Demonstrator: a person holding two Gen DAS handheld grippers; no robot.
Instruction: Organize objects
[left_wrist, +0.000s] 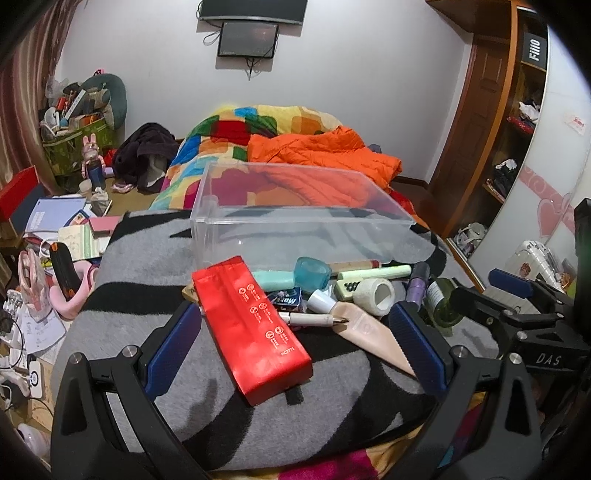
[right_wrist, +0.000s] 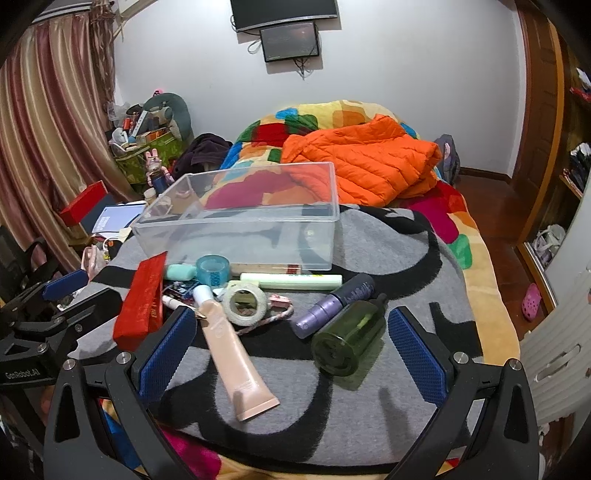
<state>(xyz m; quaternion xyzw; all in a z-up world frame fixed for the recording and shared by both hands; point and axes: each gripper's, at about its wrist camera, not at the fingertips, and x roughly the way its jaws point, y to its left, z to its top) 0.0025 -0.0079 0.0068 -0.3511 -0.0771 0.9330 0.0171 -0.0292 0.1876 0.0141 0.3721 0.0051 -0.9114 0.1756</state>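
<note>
A clear plastic box (left_wrist: 303, 225) (right_wrist: 240, 218) stands empty on the grey and black blanket (left_wrist: 147, 280). In front of it lies a pile: a red packet (left_wrist: 251, 332) (right_wrist: 142, 302), a beige tube (left_wrist: 373, 332) (right_wrist: 236, 354), a white tape roll (left_wrist: 373, 295) (right_wrist: 245, 301), a teal tape roll (left_wrist: 312, 273) (right_wrist: 212, 271), a pale green tube (right_wrist: 291, 281), a purple bottle (right_wrist: 332, 304) and a dark green bottle (right_wrist: 349, 338). My left gripper (left_wrist: 295, 339) hangs open around the red packet's near end without touching it. My right gripper (right_wrist: 291, 350) is open above the beige tube and green bottle.
An orange jacket (right_wrist: 362, 166) lies on the colourful quilt (left_wrist: 229, 136) behind the box. Books, a red box (left_wrist: 18, 188) and clutter crowd the floor at left. A wooden wardrobe (left_wrist: 480, 110) stands at right. The right gripper's body (left_wrist: 517, 317) shows at the left view's right edge.
</note>
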